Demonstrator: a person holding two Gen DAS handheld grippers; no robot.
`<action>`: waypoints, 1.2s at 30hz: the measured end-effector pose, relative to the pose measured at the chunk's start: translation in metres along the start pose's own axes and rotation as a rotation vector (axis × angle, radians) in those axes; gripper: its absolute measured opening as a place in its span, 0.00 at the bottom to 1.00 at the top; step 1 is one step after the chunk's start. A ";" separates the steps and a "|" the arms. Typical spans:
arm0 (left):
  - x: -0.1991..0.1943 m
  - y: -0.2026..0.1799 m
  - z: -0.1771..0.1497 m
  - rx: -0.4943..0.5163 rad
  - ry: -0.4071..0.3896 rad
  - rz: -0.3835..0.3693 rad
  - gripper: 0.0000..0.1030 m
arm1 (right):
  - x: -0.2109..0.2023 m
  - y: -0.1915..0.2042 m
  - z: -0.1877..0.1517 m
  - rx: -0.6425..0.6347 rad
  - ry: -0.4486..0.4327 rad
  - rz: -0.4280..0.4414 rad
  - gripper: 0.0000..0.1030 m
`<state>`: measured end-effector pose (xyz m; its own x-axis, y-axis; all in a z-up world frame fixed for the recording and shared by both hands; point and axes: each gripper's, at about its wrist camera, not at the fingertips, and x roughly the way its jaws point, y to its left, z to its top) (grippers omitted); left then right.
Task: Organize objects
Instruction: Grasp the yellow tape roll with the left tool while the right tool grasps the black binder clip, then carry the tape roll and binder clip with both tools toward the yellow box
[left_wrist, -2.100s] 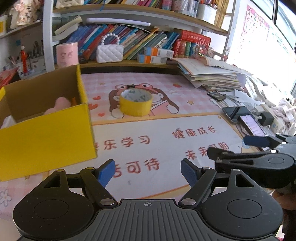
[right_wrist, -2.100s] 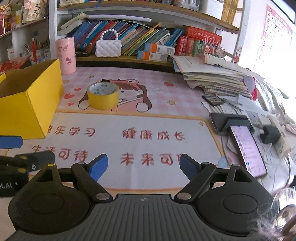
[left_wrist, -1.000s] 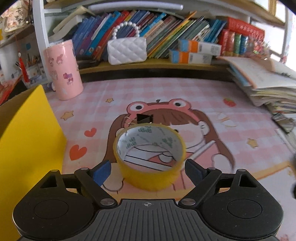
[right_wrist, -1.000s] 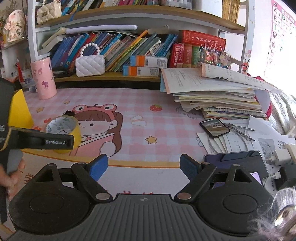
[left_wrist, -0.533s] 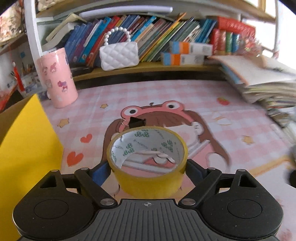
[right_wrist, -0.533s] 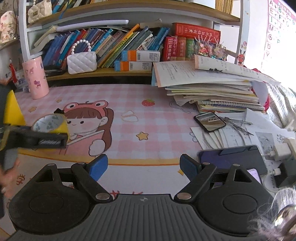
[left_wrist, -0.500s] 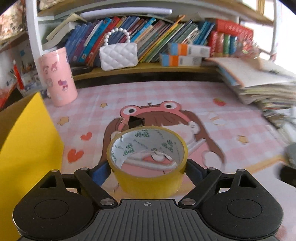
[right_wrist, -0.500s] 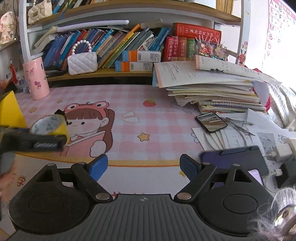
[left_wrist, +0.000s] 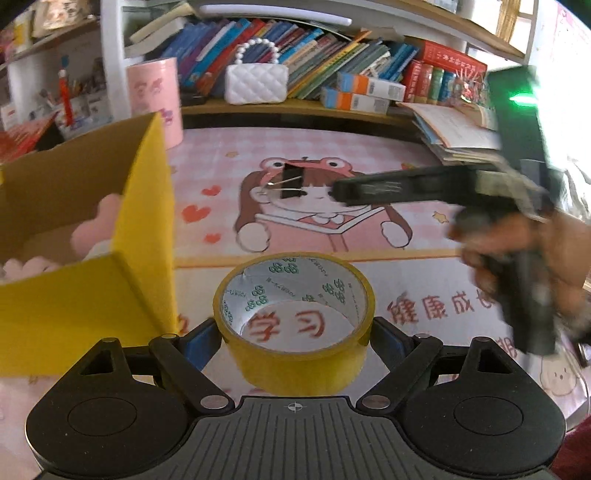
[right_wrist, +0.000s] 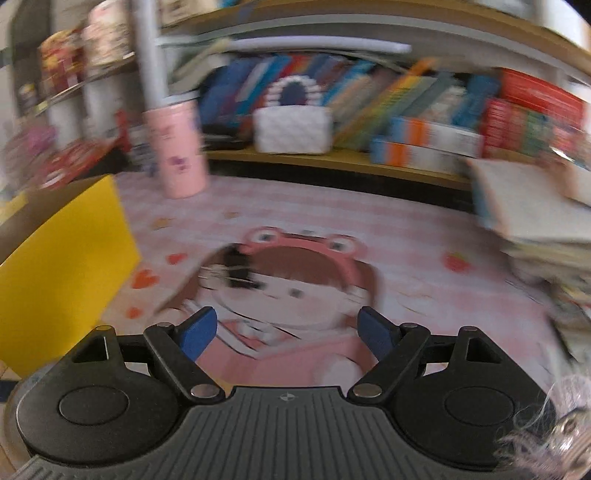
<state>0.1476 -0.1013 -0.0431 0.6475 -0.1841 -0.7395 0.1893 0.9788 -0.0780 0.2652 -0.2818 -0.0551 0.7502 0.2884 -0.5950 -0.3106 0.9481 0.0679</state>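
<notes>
A yellow tape roll sits between the blue pads of my left gripper, which is shut on it and holds it above the printed mat, just right of the yellow cardboard box. Pink soft things lie inside the box. A black binder clip lies on the cartoon girl's face. In the blurred right wrist view, my right gripper hovers over that cartoon with its jaws closing on nothing; the binder clip lies ahead, to its left. In the left wrist view one of its fingers reaches towards the clip.
A person's hand grips the right tool. A pink cup stands behind the box. A white quilted purse and rows of books sit on the low shelf. A stack of papers and books fills the right side.
My left gripper has pulled back with the tape roll, off the cartoon girl and beside the yellow box. My right gripper has swung left, over the cartoon, towards the binder clip.
</notes>
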 end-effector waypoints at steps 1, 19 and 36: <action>-0.004 0.002 -0.002 -0.003 -0.005 0.003 0.86 | 0.010 0.007 0.003 -0.025 -0.002 0.015 0.80; -0.042 0.015 -0.032 0.008 -0.015 0.071 0.86 | 0.112 0.051 0.022 -0.129 0.056 -0.002 0.49; -0.046 0.026 -0.032 0.046 -0.085 -0.046 0.86 | -0.024 0.048 -0.014 0.038 0.022 -0.053 0.48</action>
<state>0.0991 -0.0641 -0.0326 0.6972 -0.2378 -0.6763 0.2527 0.9643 -0.0786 0.2235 -0.2451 -0.0488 0.7521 0.2352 -0.6156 -0.2479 0.9665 0.0664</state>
